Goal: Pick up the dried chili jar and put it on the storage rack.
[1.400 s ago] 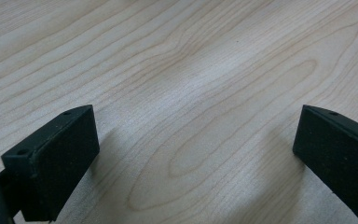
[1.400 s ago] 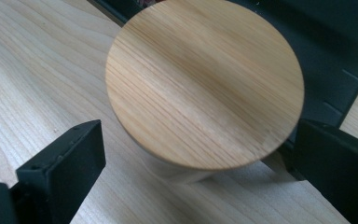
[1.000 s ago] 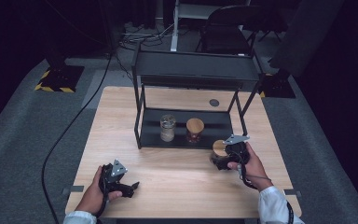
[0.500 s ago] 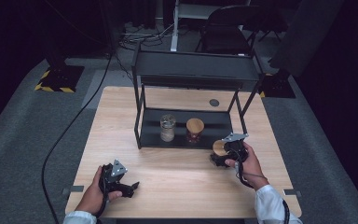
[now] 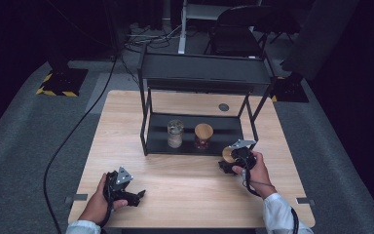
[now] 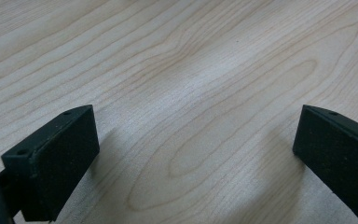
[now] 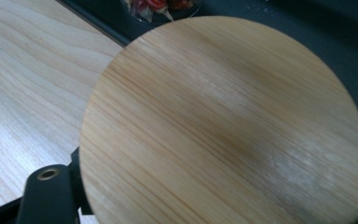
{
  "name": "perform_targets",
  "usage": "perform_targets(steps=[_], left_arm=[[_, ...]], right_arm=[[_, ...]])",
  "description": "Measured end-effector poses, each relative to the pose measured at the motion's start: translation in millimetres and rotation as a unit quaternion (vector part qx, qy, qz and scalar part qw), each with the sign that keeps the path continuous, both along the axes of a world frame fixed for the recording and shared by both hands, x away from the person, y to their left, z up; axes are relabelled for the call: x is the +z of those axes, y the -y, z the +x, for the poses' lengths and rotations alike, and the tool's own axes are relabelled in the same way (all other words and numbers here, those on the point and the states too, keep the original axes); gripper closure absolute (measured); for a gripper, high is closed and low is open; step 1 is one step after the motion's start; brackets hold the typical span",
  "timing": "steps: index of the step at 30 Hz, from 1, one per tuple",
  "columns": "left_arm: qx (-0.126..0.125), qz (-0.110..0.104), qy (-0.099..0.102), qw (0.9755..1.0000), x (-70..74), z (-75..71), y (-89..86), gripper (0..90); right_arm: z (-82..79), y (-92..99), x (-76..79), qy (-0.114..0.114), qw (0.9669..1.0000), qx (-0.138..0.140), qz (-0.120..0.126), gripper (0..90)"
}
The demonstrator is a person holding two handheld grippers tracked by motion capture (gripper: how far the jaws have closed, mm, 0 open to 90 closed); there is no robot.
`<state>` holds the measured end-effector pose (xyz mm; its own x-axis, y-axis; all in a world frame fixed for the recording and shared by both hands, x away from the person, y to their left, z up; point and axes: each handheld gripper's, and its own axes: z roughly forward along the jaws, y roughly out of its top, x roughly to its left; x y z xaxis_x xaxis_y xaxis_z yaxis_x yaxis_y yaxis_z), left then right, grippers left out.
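Since the round wooden lid [image 7: 223, 126] is stiff, light and smooth, its rim gets pinched by the right gripper [image 5: 230, 158], jaws just closed, near the shelf [image 5: 156, 146] on the bench [image 5: 185, 180]. Left gripper [image 5: 136, 195] is kept spread, empty.

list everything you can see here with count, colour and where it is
table: 1, light wood, centre of the scene
shelf rack: 1, black metal, two levels, far half of the table
glass jar: 1, clear, no lid on it, lower shelf, left
lidded jar: 1, wooden lid, lower shelf, right of the glass jar
wooden lid: 1, round, pale wood, in the right tool by the rack's front right corner
chair: 1, dark, behind the table
left tool: 1, black, open, low over the table's near left
right tool: 1, black, closed on the wooden lid
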<state>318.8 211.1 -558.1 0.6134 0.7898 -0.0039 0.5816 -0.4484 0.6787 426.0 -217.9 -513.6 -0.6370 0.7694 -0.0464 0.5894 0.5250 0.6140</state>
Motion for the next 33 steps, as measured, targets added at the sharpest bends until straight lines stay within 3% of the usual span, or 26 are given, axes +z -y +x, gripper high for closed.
perform_targets(steps=[3, 14, 20, 33], left_arm=[[0.000, -0.001, 0.000, 1.0000, 0.0, 0.0, 0.1, 0.0], [0.000, 0.000, 0.000, 1.0000, 0.0, 0.0, 0.0, 0.0], [0.000, 0.000, 0.000, 1.0000, 0.0, 0.0, 0.0, 0.0], [0.000, 0.000, 0.000, 1.0000, 0.0, -0.1, 0.0, 0.0]], right_arm=[[0.5, 1.6, 0.4, -0.004, 0.9999, -0.002, 0.011, 24.5], [-0.7, -0.4, 1.5, -0.002, 1.0000, 0.003, 0.006, 24.8], [-4.5, -3.6, 7.4, 0.016, 0.9999, 0.005, 0.006, 24.9], [-5.3, -6.6, 16.0, 0.020, 0.9998, 0.002, 0.008, 24.9]])
